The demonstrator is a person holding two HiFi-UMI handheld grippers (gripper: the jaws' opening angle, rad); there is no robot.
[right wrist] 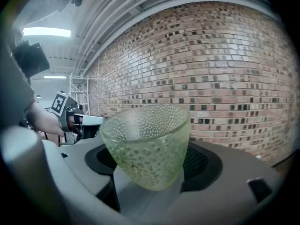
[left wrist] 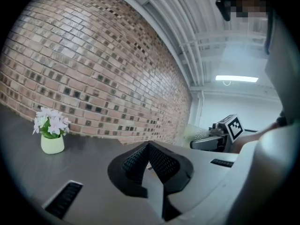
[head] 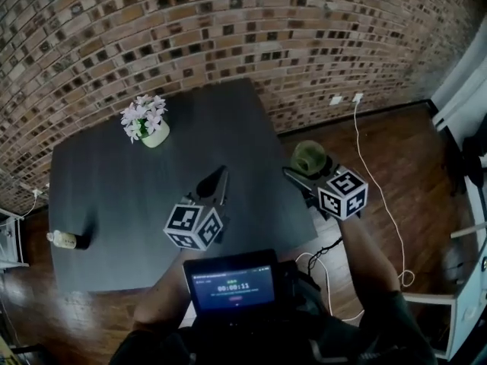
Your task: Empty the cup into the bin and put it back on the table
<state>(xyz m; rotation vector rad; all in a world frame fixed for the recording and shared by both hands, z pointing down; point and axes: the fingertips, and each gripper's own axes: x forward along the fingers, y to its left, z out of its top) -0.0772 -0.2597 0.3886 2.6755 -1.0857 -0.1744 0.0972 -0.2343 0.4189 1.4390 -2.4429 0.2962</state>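
Note:
A pale green dimpled glass cup (right wrist: 146, 142) sits between the jaws of my right gripper (right wrist: 150, 165), which is shut on it and holds it slightly tilted in the air. In the head view the cup (head: 308, 157) hangs past the right edge of the dark table (head: 114, 196), over the wooden floor, with the right gripper (head: 304, 172) behind it. My left gripper (head: 217, 182) hovers over the table's middle with its jaws pressed together and nothing in them; the left gripper view shows its ribbed pads (left wrist: 164, 165) meeting at the tip. No bin is in view.
A small pot of pale flowers (head: 146, 122) stands at the table's far side. A small bottle (head: 67, 240) lies near its left front corner. A white cable (head: 380, 196) runs across the floor from a wall socket. White furniture (head: 464, 280) stands at the right. A brick wall (head: 228, 29) lies behind.

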